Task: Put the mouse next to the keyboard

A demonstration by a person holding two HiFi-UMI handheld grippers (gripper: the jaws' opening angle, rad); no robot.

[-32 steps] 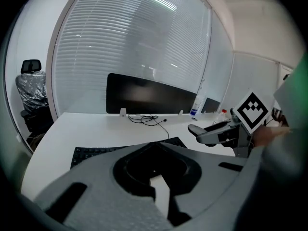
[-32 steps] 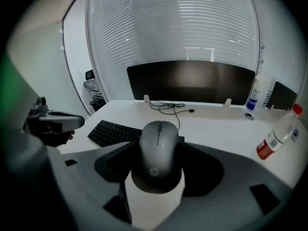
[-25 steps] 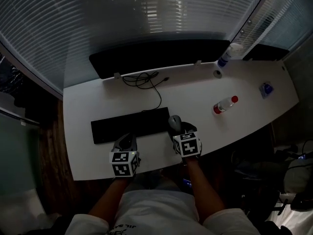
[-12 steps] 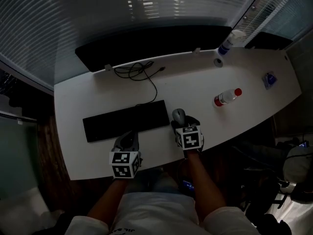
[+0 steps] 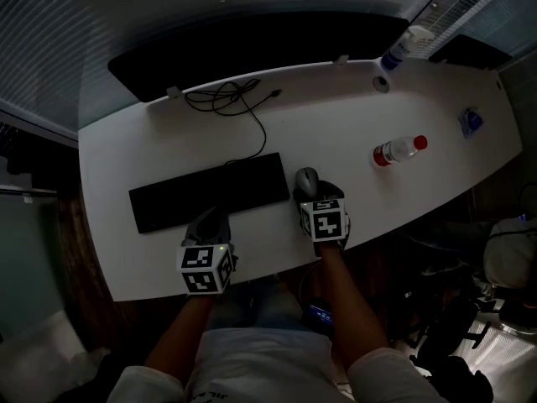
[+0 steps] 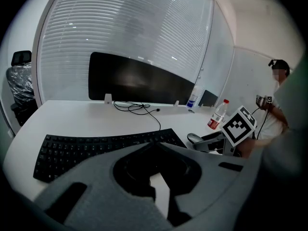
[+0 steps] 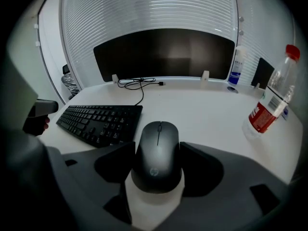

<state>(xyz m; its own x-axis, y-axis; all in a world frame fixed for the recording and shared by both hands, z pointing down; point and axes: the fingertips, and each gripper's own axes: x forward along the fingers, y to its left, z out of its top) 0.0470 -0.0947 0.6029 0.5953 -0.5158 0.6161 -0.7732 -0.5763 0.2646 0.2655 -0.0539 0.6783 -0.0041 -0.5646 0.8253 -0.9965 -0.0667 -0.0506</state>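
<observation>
The dark mouse (image 7: 156, 153) sits between the jaws of my right gripper (image 7: 158, 146), which is shut on its two sides. In the head view the mouse (image 5: 307, 178) lies just right of the black keyboard (image 5: 210, 191), low over the white desk (image 5: 336, 133); I cannot tell whether it touches the desk. My right gripper (image 5: 309, 193) reaches in from the front edge. My left gripper (image 5: 214, 218) hangs at the keyboard's front edge, and its jaws (image 6: 155, 146) are shut with nothing in them. The keyboard (image 6: 96, 148) lies right ahead of them.
A wide dark monitor (image 5: 252, 49) stands along the back, with a coiled black cable (image 5: 235, 99) in front of it. A water bottle (image 5: 401, 150) lies on the right, a spray bottle (image 5: 401, 49) stands at the back right, and a small blue item (image 5: 470, 122) lies far right.
Both grippers have sunk toward the desk. The right one still holds the mouse beside the keyboard's right end.
</observation>
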